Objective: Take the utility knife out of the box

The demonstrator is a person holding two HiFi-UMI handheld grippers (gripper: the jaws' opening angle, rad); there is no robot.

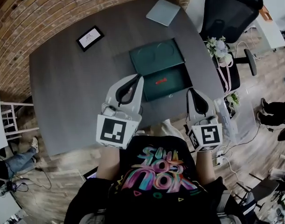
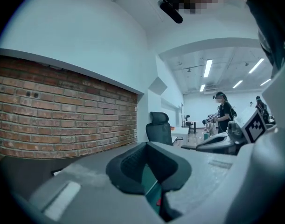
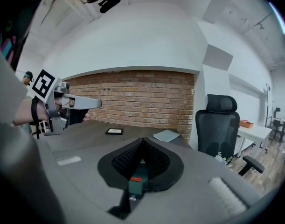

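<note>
Found the utility knife [image 1: 161, 81] in the open box [image 1: 177, 87], lying between left gripper [image 1: 141, 77] and right gripper [image 1: 190, 91], touching neither; both jaws shut, empty.

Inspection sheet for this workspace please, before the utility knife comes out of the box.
Surface: dark grey table, no spills seen.
Job's things: green box open, lid flipped back; red utility knife lying inside.
Clutter: black framed card and grey pad at the far side, apart from the box.
Grippers: left tool and right tool both shut, empty, at the box's near corners.
Cables: white leads on the floor; nothing seen on the table.
Surroundings: brick wall, office chair, flowers, a person standing.
</note>
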